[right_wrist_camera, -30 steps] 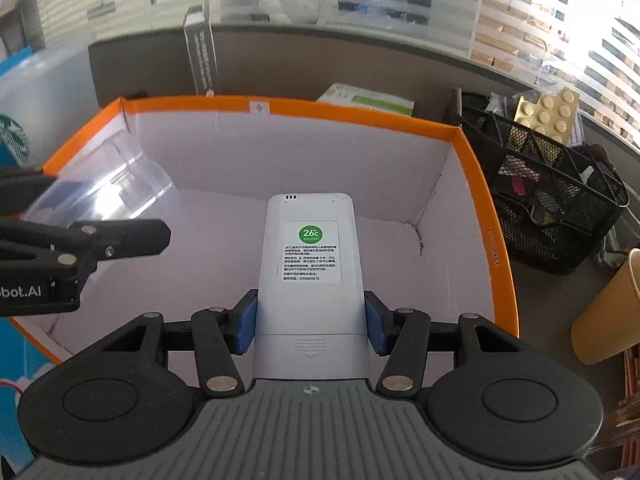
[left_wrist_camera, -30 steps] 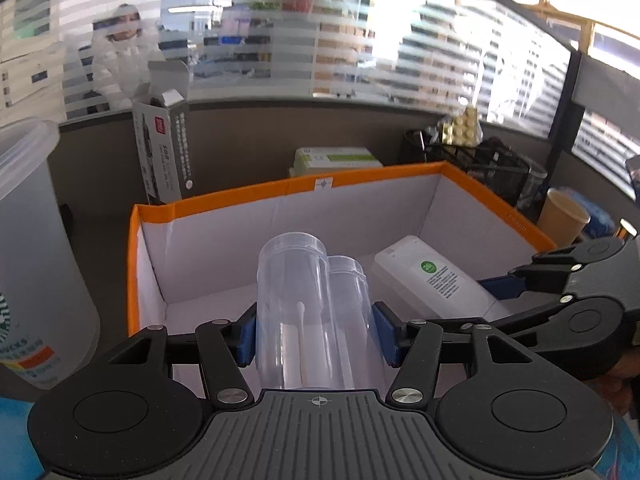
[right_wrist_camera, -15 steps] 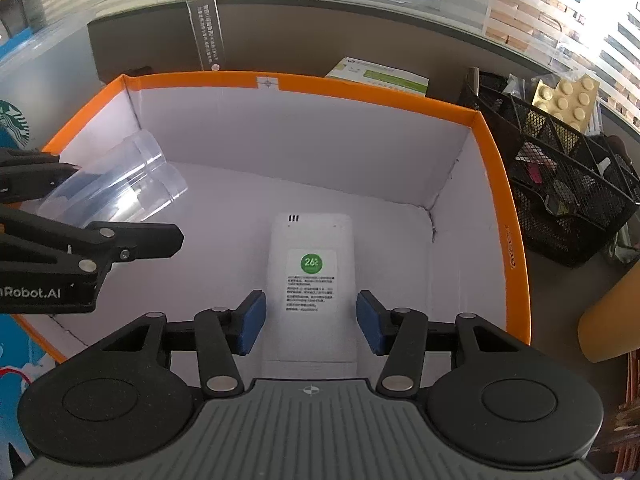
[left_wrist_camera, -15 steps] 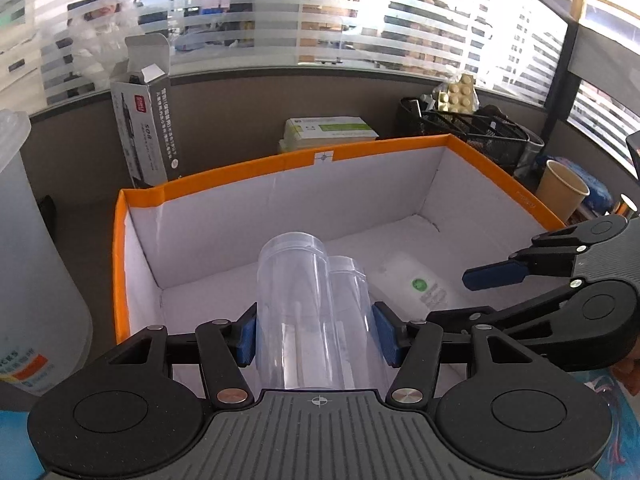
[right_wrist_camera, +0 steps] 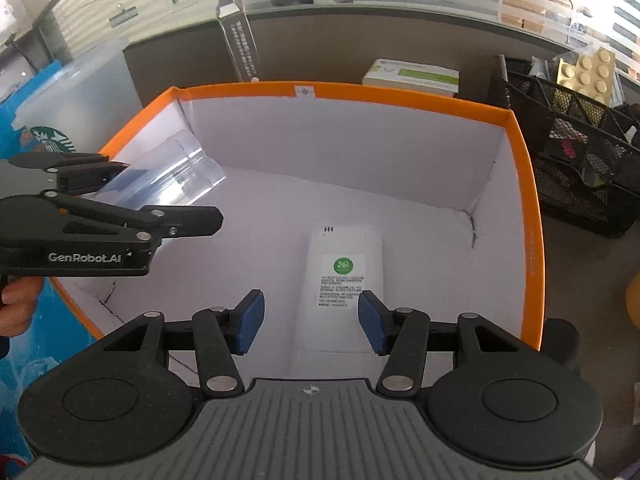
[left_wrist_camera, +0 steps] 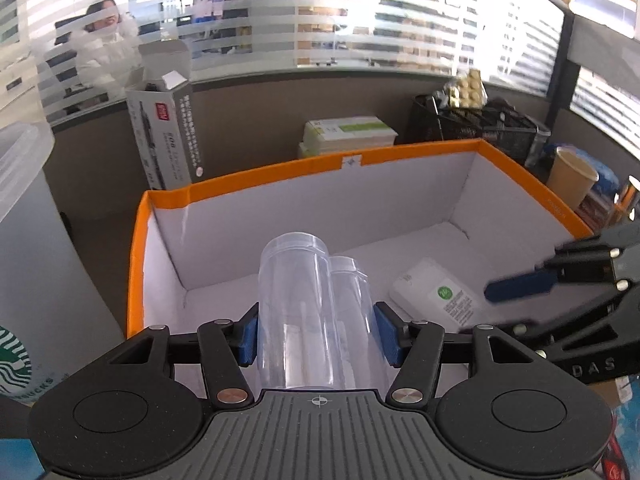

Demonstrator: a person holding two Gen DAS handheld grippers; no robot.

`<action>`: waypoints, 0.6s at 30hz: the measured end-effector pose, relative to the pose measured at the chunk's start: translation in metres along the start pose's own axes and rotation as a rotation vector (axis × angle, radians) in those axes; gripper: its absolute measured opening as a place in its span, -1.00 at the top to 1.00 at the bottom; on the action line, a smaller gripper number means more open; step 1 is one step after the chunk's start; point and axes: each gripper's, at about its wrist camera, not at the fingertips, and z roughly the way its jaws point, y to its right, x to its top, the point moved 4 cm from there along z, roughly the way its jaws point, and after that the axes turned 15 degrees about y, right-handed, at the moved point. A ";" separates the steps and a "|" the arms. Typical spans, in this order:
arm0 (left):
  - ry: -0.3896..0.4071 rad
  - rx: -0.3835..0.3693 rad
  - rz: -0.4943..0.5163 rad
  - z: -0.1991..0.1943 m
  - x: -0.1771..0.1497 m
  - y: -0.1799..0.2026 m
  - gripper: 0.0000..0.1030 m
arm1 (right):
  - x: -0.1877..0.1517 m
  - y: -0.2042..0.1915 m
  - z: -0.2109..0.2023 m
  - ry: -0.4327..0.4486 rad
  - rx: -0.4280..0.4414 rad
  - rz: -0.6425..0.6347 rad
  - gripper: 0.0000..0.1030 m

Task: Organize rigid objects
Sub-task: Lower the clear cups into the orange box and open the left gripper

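Observation:
My left gripper (left_wrist_camera: 316, 336) is shut on two clear plastic cups (left_wrist_camera: 312, 312) lying side by side, held above the left part of a white box with an orange rim (left_wrist_camera: 280, 172). In the right wrist view the cups (right_wrist_camera: 176, 176) hang over the box's left wall. A white flat device with a green round sticker (right_wrist_camera: 344, 256) lies flat on the box floor. My right gripper (right_wrist_camera: 310, 320) stands open above the device's near end and does not touch it. The same device (left_wrist_camera: 436, 296) shows to the right of the cups in the left wrist view.
A frosted Starbucks tumbler (left_wrist_camera: 24, 280) stands left of the box. Behind the box are a tall pen carton (left_wrist_camera: 168, 136) and green-white packs (left_wrist_camera: 348, 132). To its right are a black mesh basket (right_wrist_camera: 580, 152) and a paper cup (left_wrist_camera: 572, 176). A person (left_wrist_camera: 104, 48) sits behind the glass.
My right gripper let go of the white device and drew back; the device now lies on the box floor. The left gripper still holds the cups, almost in place.

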 end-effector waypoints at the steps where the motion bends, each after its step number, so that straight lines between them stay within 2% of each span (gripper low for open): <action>1: -0.002 0.018 0.003 -0.001 0.000 0.002 -0.13 | -0.001 -0.001 -0.002 0.013 -0.006 -0.009 0.02; 4: -0.028 0.055 0.026 0.002 -0.002 0.008 -0.12 | -0.001 0.000 -0.010 0.062 -0.013 -0.015 -0.02; 8: -0.067 0.060 -0.026 0.008 -0.004 0.004 -0.16 | 0.001 0.000 -0.026 0.116 0.004 -0.008 -0.09; 11: -0.079 0.073 -0.019 0.009 -0.005 0.006 -0.21 | 0.001 -0.002 -0.040 0.153 0.006 -0.030 -0.11; 13: -0.078 0.074 -0.021 0.008 -0.005 0.008 -0.31 | 0.001 -0.004 -0.049 0.175 0.008 -0.042 -0.12; 15: -0.076 0.077 -0.024 0.006 -0.004 0.010 -0.42 | 0.000 -0.003 -0.059 0.203 -0.016 -0.056 -0.31; 18: -0.053 0.065 -0.037 0.002 -0.002 0.015 -0.64 | -0.002 0.002 -0.072 0.235 -0.035 -0.062 -0.31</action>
